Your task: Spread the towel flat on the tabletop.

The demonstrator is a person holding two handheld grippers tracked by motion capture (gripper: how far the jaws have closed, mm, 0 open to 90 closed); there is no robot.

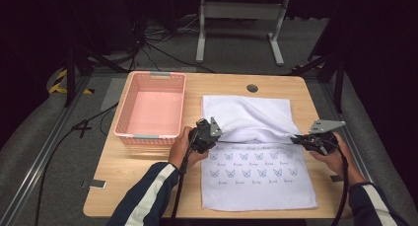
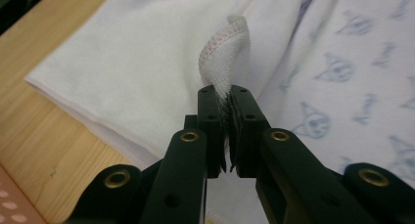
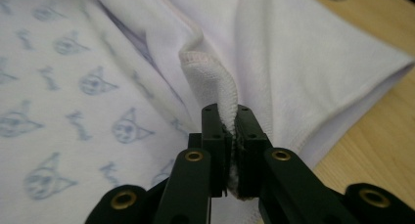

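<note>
I judge I am about midway through the first fold of the towel (image 1: 256, 152). My left gripper (image 1: 218, 133) is closed tight on one far corner, the stitched hem bunched up between the jaws with no gap left, as the left gripper view shows (image 2: 226, 94). My right gripper (image 1: 297, 139) is clamped the same way on the other far corner, with a roll of white terry standing up out of the closed jaws in the right gripper view (image 3: 230, 111). Both corners are lifted and sit over the middle of the cloth, so the far half is doubled back toward me but not laid down. It sags in a hollow between my two grippers

What is left, as I read it: carry the corners on to the near edge, set them down square, let go, then likely fold again and put the bundle into the pink basket (image 1: 129, 103), which stands empty just to the left of the towel on the bench (image 1: 143, 186)

The towel lies on the right half of the bench, its near edge close to the front. The upturned side is plain white with a soft nap and a pale pink stitched hem. The flat near half shows rows of small blue cat faces with tiny writing between them. It looks thin, limp and easy to crease
</note>
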